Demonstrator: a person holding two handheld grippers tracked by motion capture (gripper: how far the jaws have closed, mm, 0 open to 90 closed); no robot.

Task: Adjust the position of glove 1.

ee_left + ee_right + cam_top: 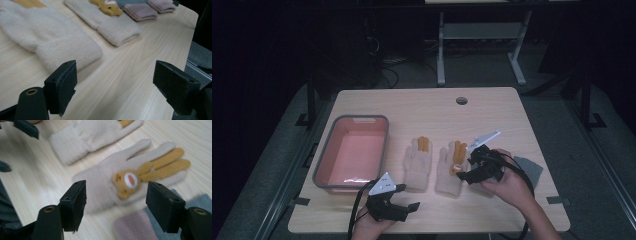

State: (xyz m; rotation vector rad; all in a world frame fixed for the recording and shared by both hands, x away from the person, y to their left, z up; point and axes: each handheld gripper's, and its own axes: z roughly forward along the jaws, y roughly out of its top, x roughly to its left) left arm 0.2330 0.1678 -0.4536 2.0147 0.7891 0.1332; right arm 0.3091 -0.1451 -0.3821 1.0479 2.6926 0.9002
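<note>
Two cream gloves lie palm-down side by side on the wooden table. The left glove [418, 167] [50, 37] [87, 137] has orange fingers. The right glove [449, 172] [110, 22] [120, 180] bears an orange animal face. My right gripper [464, 167] [116, 195] hovers open just over the right glove, its jaws wide apart and touching nothing. My left gripper [408, 196] [116, 72] is open near the table's front edge, just short of the left glove's cuff, with bare wood between its jaws.
A grey bin with a pink inside [332, 150] stands at the left. Grey knitted pieces with pink cuffs [529, 167] [140, 11] [135, 227] lie right of the gloves. A cable hole [461, 100] sits near the table's far edge.
</note>
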